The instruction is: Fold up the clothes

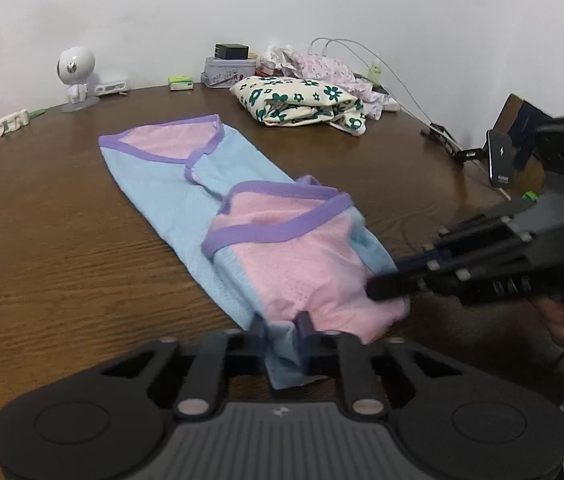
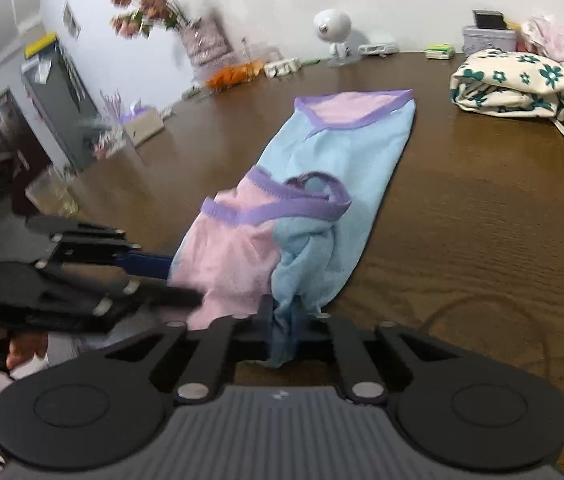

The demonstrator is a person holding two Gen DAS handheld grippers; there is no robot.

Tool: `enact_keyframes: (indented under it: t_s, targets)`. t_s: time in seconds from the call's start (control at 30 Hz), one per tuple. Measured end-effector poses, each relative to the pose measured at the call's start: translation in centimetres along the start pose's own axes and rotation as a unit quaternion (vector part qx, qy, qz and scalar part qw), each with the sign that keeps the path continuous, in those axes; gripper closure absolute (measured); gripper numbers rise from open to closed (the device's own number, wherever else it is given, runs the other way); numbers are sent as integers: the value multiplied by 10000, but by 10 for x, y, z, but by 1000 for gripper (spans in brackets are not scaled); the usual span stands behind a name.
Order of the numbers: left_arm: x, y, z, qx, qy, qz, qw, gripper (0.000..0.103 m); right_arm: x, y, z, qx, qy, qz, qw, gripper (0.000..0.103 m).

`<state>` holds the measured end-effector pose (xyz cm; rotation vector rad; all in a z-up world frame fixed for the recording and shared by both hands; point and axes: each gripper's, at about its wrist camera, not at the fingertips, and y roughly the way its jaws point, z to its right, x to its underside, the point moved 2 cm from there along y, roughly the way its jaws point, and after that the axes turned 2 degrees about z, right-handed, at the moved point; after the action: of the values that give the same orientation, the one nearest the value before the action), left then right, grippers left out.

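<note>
A light blue and pink mesh vest (image 1: pixel 162 176) with purple trim lies lengthwise on the brown wooden table (image 1: pixel 42 240). Its near end is folded back, pink side up. My left gripper (image 1: pixel 281 326) is shut on the vest's near blue corner. From the right, my right gripper (image 1: pixel 382 290) comes in, pinching the pink edge. In the right wrist view, the right gripper (image 2: pixel 284 316) is shut on bunched blue cloth at the near end of the vest (image 2: pixel 362 148). The left gripper (image 2: pixel 186 280) holds the pink corner beside it. A hand holds each handle.
A folded cream cloth with green flowers (image 1: pixel 302 104) sits at the far right of the table (image 2: pixel 482 220). Along the back wall stand a white round-headed figure (image 1: pixel 76 68), a purple tin (image 1: pixel 228 72) and cables. A phone stand (image 1: pixel 502 156) is at the right edge.
</note>
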<state>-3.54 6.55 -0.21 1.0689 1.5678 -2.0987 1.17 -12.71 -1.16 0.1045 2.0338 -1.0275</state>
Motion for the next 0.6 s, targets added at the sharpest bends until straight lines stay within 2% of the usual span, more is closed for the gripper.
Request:
enact_keyframes:
  t_s: [0.1,0.23,0.3,0.33,0.37,0.4,0.43,0.47,0.53,0.6]
  targets:
    - [10,-10,2,125,32,-41,9999,95,10,-12,-12,22,-83,-272,9996,99]
    - [33,-45,26,209,559,-127,9981,95,39,-37,-40,14,-70,-540,9985,99]
    - [45,-62,38,251,822,-170,9962,91,55,-56,-55,49,-39,-631,9980,98]
    - [50,-72,44,242,1022,-116,9944,87,56,-67,-61,88,-143,-480,9987,97]
    - [53,-83,49,187,1323,63,9910,74,54,-79,-67,111,-303,-243,9992,95]
    - [54,-90,54,134,1587,251,9869,65,53,-91,-73,135,-462,-6,9988,93]
    - [56,-94,59,90,1813,434,9824,49,51,-103,-78,158,-622,231,9977,91]
    - [57,-97,64,46,2037,618,9771,46,50,-103,-79,155,-669,293,9972,91]
    - [62,-102,74,-45,2483,911,9644,46,47,-88,-76,119,-634,216,9977,91]
    - [76,-95,81,-148,2936,903,9515,46,44,-73,-72,84,-600,139,9981,91]
